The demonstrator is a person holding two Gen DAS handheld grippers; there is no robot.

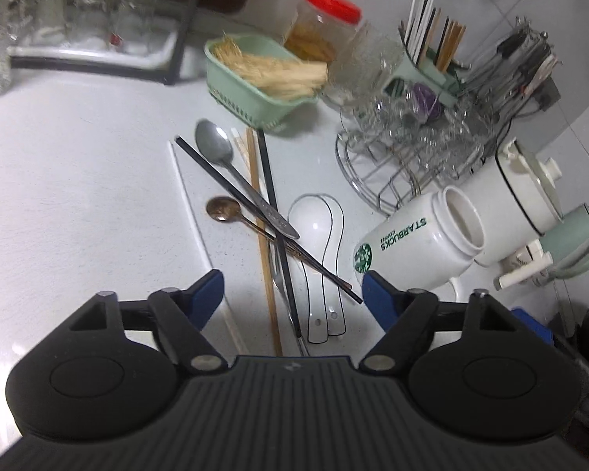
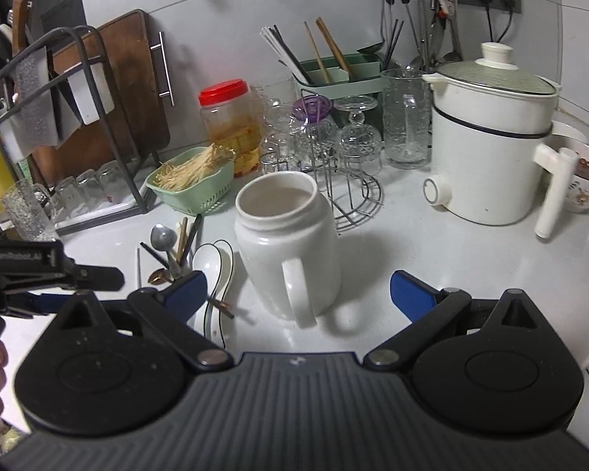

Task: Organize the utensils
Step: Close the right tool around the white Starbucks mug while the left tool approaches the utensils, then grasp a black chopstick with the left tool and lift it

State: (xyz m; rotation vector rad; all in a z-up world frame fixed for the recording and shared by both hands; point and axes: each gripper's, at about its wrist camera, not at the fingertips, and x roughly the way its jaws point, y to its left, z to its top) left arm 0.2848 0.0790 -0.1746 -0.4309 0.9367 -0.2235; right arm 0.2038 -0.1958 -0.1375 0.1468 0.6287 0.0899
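While both tools hang over the white bench (image 1: 78, 196), nothing is being held.

Left gripper (image 1: 292, 294): wide open, with nothing between its blue fingers (image 1: 208, 294). It hangs just above the near end of the utensil pile.

Right gripper (image 2: 298, 294): wide open too, and empty. The mug's handle sits in the gap between its fingers, but they do not touch it.

Utensil pile: lies flat on the bench, left of the mug, all crossed over each other.

Silver spoon (image 1: 231, 168): its bowl points to the far side, and it lies over the black chopsticks (image 1: 255, 212).

Small brown spoon (image 1: 224, 210): on the left of the pile, with its handle going under the others.

Wooden chopstick (image 1: 263, 243): runs from far to near through the middle of the pile.

White soup spoons (image 1: 318, 243): two of them, one tucked in the other, on the right side of the pile, just beside the mug.

White Starbucks mug (image 2: 286, 243): stands upright on the bench, open and empty, handle facing near.

Green utensil holder (image 2: 341, 74): far back, behind the glasses, with chopsticks standing in it.

Green basket (image 2: 192, 180): far left of the mug, full of thin sticks.

Red-lid jar (image 2: 227, 121): just behind the green basket.

White pot (image 2: 491, 149): on the right, lid on.
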